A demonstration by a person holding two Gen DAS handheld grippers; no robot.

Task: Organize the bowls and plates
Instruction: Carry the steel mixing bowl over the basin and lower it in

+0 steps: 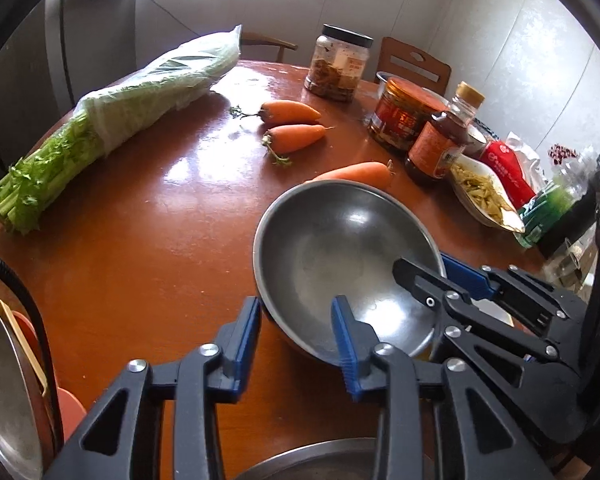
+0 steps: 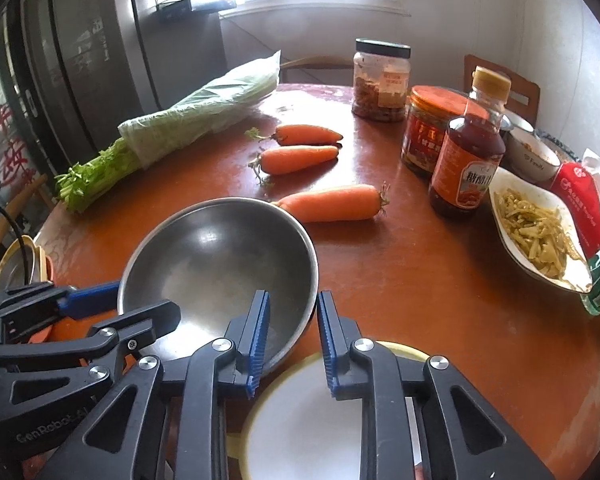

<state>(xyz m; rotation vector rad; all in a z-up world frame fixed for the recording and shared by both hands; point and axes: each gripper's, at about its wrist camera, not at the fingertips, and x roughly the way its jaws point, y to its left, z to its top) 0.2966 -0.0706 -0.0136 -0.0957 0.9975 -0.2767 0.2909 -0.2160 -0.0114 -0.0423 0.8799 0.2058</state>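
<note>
From the left wrist, the left hand-held gripper [image 1: 296, 336] is seen narrowed astride the near rim of the steel bowl [image 1: 340, 248], one finger outside the wall, one inside; whether the pads press cannot be told. The right hand-held gripper [image 1: 436, 276] is clamped on the rim to its right.

From the right wrist, the right hand-held gripper [image 2: 292, 336] is seen closed on the bowl's [image 2: 220, 256] near-right rim, above a white plate [image 2: 300, 420] on the desk [image 2: 420, 300]. The two-handed grasp appears in hand; a level lift is judged next.
</note>
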